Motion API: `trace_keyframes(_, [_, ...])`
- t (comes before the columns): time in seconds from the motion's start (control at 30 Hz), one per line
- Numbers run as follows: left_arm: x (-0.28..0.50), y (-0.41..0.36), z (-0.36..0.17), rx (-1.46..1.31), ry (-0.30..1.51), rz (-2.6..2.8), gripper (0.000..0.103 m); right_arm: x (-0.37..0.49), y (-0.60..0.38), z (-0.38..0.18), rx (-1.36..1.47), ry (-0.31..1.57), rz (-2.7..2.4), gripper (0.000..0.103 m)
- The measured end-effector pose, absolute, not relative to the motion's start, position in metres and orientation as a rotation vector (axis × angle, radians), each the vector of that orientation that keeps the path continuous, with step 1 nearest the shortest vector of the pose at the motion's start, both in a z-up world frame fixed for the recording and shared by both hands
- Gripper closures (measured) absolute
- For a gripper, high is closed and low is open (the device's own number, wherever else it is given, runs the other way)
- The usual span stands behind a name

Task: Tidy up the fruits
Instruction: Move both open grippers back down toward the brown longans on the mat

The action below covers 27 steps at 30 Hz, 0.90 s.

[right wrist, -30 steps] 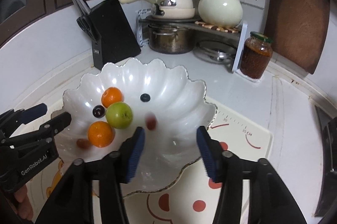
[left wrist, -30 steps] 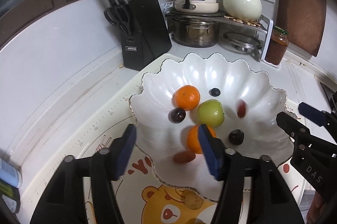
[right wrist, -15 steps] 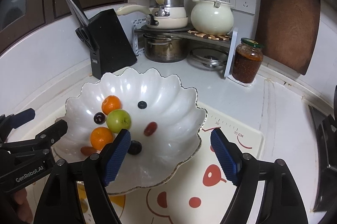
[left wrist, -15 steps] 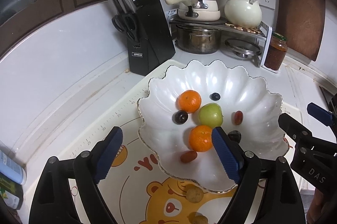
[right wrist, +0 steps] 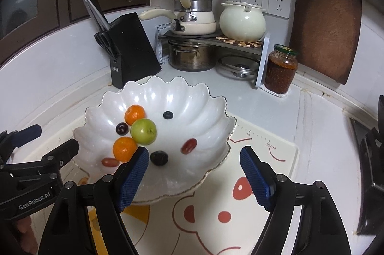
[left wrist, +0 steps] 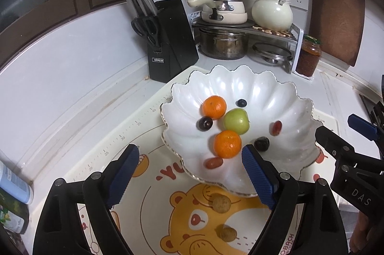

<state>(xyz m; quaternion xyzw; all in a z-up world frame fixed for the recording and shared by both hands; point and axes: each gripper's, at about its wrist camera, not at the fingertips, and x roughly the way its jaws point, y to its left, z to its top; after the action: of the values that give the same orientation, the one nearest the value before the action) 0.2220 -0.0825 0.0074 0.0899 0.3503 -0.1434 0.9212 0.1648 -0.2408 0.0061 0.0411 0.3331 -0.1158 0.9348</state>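
Seven pieces of fruit sit in the white scalloped bowl (left wrist: 283,96): two oranges, one toward the back (left wrist: 214,107) and one nearer the front (left wrist: 227,143), a green apple (left wrist: 236,121) touching both of them, a dark plum (left wrist: 205,123) just left of the apple, a tiny blueberry (left wrist: 241,103) behind it, a second dark plum (left wrist: 261,143) to the right of the front orange, a red grape (left wrist: 276,127) further right, and another red grape (left wrist: 213,163) at the bowl's near edge. That makes eight, in fact. Two small brown fruits (left wrist: 222,203) lie outside on the bear-print mat (left wrist: 153,183), just in front of the bowl. The bowl rests on that mat on the white worktop (right wrist: 252,101).

Left tool (left wrist: 190,174) hangs over the near rim, blue pads spread wide, nothing between them. Right tool (right wrist: 194,179) hovers at the bowl's right front, jaws just as wide apart, gripping nothing.

Behind the bowl: a black knife block (left wrist: 170,39), a rack of pots (right wrist: 211,39), a jar with red contents (right wrist: 280,70), and a wooden cutting board (right wrist: 326,22) leaning on the wall.
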Motion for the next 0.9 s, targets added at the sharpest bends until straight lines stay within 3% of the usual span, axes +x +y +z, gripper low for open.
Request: trace_keyframes(0.9, [0.180, -0.059, -0.021, 0.262, 0.758, -0.370, 0.018, 0.120, -0.205, -0.032, 0.060, 0.756, -0.189, 0.024])
